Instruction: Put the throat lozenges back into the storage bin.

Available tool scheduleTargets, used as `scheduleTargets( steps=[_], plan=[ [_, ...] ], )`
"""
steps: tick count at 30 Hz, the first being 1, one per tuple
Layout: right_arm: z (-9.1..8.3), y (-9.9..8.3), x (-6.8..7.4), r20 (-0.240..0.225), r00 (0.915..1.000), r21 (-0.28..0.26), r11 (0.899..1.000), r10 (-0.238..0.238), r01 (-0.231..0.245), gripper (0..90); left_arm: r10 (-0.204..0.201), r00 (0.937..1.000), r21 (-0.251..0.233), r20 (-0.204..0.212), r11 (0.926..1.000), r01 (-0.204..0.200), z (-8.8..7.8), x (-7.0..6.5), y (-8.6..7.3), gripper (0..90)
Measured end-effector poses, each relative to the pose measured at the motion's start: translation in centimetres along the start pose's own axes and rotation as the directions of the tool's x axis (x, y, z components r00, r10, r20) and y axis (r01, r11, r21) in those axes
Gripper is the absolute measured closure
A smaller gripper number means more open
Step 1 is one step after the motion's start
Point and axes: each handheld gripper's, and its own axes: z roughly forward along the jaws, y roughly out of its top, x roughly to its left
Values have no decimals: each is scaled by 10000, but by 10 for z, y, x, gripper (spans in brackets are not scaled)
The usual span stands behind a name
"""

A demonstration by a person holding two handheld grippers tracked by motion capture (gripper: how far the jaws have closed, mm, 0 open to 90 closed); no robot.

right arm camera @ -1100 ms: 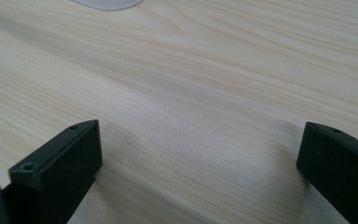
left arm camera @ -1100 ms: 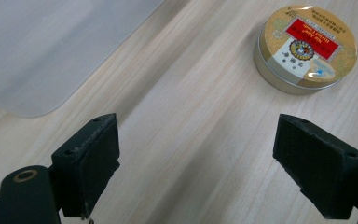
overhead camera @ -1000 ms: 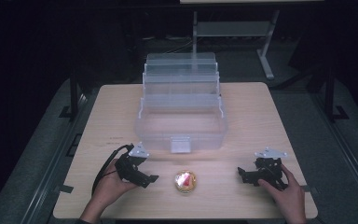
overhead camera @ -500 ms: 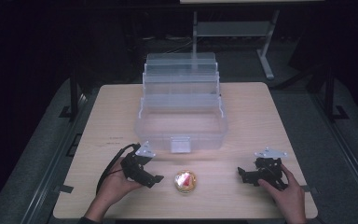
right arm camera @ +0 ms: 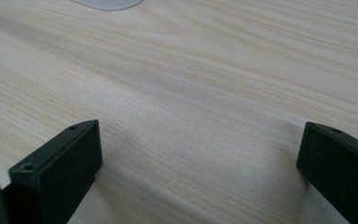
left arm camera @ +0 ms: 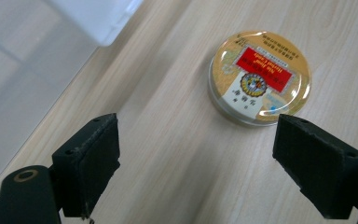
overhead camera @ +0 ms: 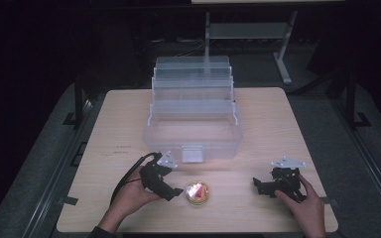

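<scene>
The left claw [overhead camera: 177,191] hovered low over the tabletop [overhead camera: 278,124] with its jaws spread wide and nothing between them, aimed at the small round tin [overhead camera: 197,192] just to its right. In the left gripper view the tin [left arm camera: 259,77] lay flat on the wood a little ahead of the jaws, nearer the right one, its glossy gold lid carrying a red label. It looked light and rigid, likely metal, with a smooth, slippery lid and a low side wall, so the surest hold was probably across its width, pads pressed on opposite sides of the rim. Behind it stood the clear plastic tiered box [overhead camera: 192,124], opened out in 3 stepped trays above a deep base; as far as the translucent walls allowed, its compartments looked empty. The right claw [overhead camera: 256,183] rested well apart from the tin, spread open over bare wood.
</scene>
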Motion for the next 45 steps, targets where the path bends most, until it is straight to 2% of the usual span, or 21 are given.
scheduleTargets(
  steps=[12, 19, 21, 32, 35, 38, 41, 42, 43, 44, 45],
  plan=[
    [0, 0, 0, 0, 10000, 3, 10000, -5, 5, 0, 527, 9983, 40, 243, 9986, -528, 8, -8, 17, 139],
    [0, 0, 0, -1, 10000, 3, 10000, -3, 3, 0, 942, 9946, 300, 446, 9950, -956, 14, -12, 25, 139],
    [0, 0, 0, -2, 10000, 2, 10000, -2, 2, 0, 926, 9943, 298, 526, 9951, -943, 16, -14, 27, 139],
    [0, 0, 0, 0, 10000, 1, 10000, -3, 3, 0, 1374, 9872, 713, 809, 9871, -1433, 28, -23, 36, 137],
    [0, 0, 0, 0, 10000, 0, 10000, -9, 9, 0, 1636, 9826, 1001, 883, 9800, -1721, 32, -26, 40, 136],
    [0, 0, 0, 1, 10000, -1, 10000, -10, 10, 0, 1704, 9810, 1064, 931, 9779, -1800, 34, -27, 42, 135],
    [0, 0, 0, -2, 10000, 1, 10000, -9, 9, 0, 1983, 9755, 1340, 948, 9685, -2099, 40, -31, 47, 126],
    [0, 0, 0, 1, 10000, 0, 10000, -10, 10, 0, 1983, 9755, 1340, 948, 9685, -2099, 40, -31, 47, 126],
    [0, 0, 0, 1, 10000, 0, 10000, -11, 11, 0, 2081, 9728, 1537, 1015, 9629, -2220, 43, -33, 49, 126],
    [0, 0, 0, 1, 10000, 2, 10000, -7, 7, 0, 2081, 9728, 1537, 1015, 9629, -2220, 43, -33, 49, 125],
    [0, 0, 0, 0, 10000, -2, 10000, -15, 15, 0, 2152, 9708, 1676, 1064, 9585, -2308, 47, -34, 50, 124]
  ],
)
